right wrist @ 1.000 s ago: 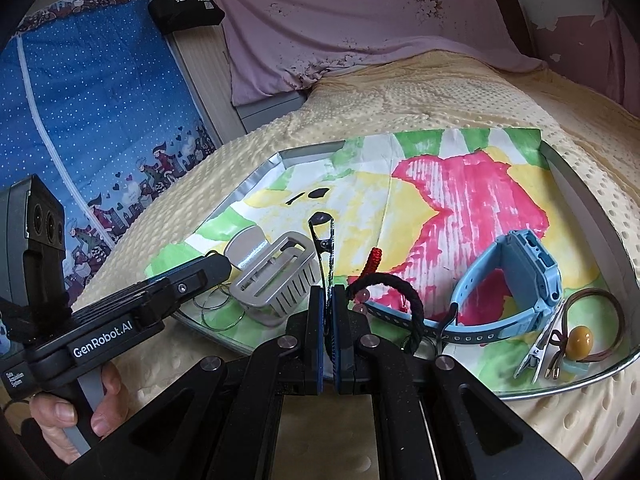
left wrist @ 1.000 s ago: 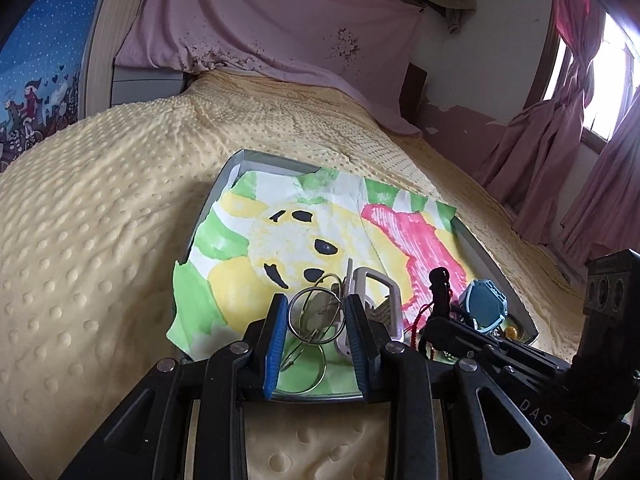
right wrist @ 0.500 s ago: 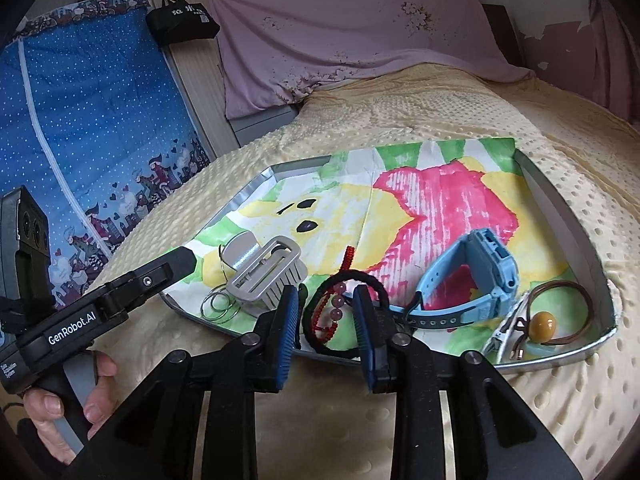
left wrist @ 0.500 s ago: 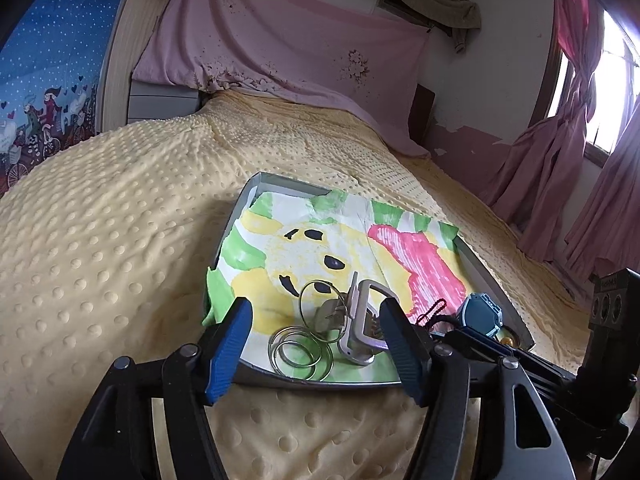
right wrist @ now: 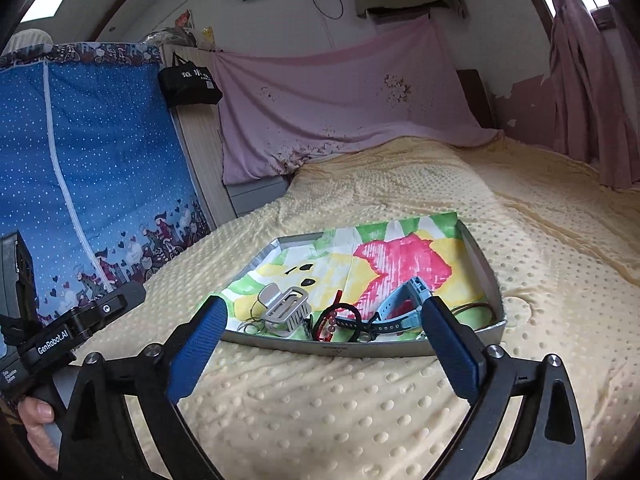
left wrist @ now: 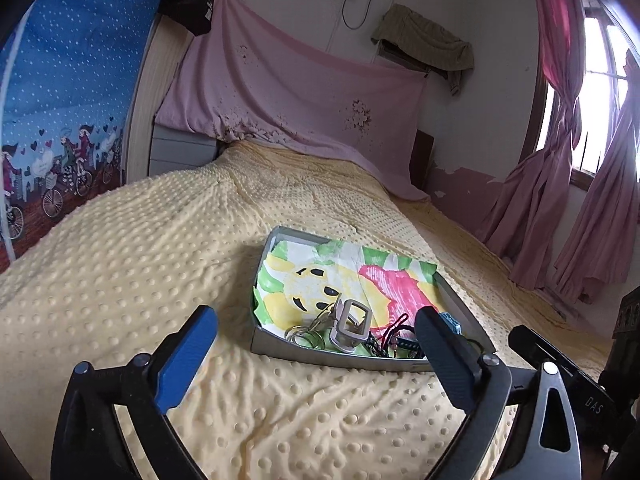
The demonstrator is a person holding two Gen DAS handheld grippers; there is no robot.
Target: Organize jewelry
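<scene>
Both the left gripper (left wrist: pixel 316 354) and the right gripper (right wrist: pixel 324 340) are spread wide and empty above the dimpled yellow bedspread (left wrist: pixel 120 264). Just beyond, the shallow grey metal tray (right wrist: pixel 360 347) holds a grey plastic clip (right wrist: pixel 286 309), thin wire rings (left wrist: pixel 302 335), a black-and-red beaded bracelet (right wrist: pixel 334 320) and a blue watch (right wrist: pixel 400 306).

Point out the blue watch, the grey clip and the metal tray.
blue watch (right wrist: pixel 416 289), right wrist view, on its case.
grey clip (right wrist: pixel 289 307), right wrist view, on its slotted face.
metal tray (right wrist: pixel 360 349), right wrist view, on its near wall.

Black gripper (right wrist: pixel 324 344) frames — blue ribbed pads (right wrist: pixel 198 346), silver screws (white "GenRobot.AI" lettering).
</scene>
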